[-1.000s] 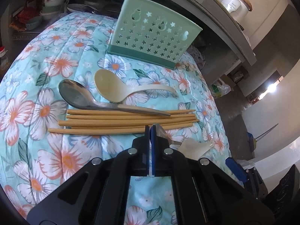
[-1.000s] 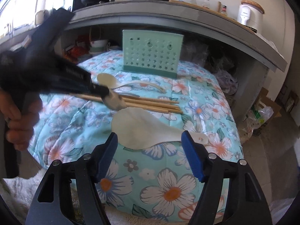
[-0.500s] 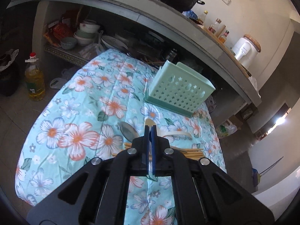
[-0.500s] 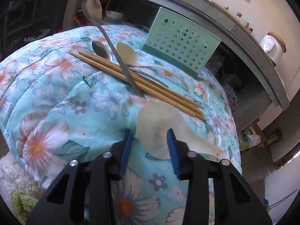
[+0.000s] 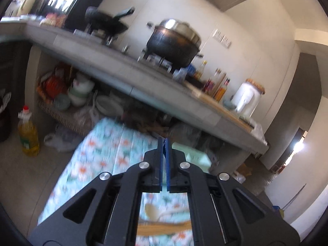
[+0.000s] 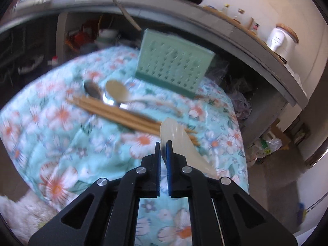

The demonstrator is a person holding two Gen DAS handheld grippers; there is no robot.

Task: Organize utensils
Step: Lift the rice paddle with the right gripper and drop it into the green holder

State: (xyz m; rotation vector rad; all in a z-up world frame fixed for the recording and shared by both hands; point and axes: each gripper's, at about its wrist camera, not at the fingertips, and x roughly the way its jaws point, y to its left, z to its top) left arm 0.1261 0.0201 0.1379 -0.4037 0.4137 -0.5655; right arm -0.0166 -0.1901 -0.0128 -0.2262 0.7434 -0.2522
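Observation:
My right gripper (image 6: pixel 163 146) is shut on the edge of a translucent white rice paddle (image 6: pixel 176 138) and holds it above the floral cloth. Behind it lie several wooden chopsticks (image 6: pixel 114 112), a steel spoon (image 6: pixel 92 89) and a cream spoon (image 6: pixel 117 90). A mint green perforated utensil holder (image 6: pixel 174 63) stands at the back. My left gripper (image 5: pixel 163 143) is shut on the thin handle of a steel spoon (image 6: pixel 123 8), which shows raised high above the holder in the right wrist view. The left wrist view shows the holder (image 5: pixel 194 153), the cream spoon (image 5: pixel 151 211) and chopsticks (image 5: pixel 164 226) below.
The table carries a blue floral cloth (image 6: pixel 51 127). A grey concrete counter (image 5: pixel 123 69) with a black pot (image 5: pixel 174 45), bottles and a white jar (image 5: pixel 246 98) runs behind it. Bowls sit on the shelf beneath. An oil bottle (image 5: pixel 28 137) stands on the floor at left.
My right gripper closed on the rice paddle and lifted it off the cloth. My left gripper rose higher with the steel spoon and tilted upward toward the counter.

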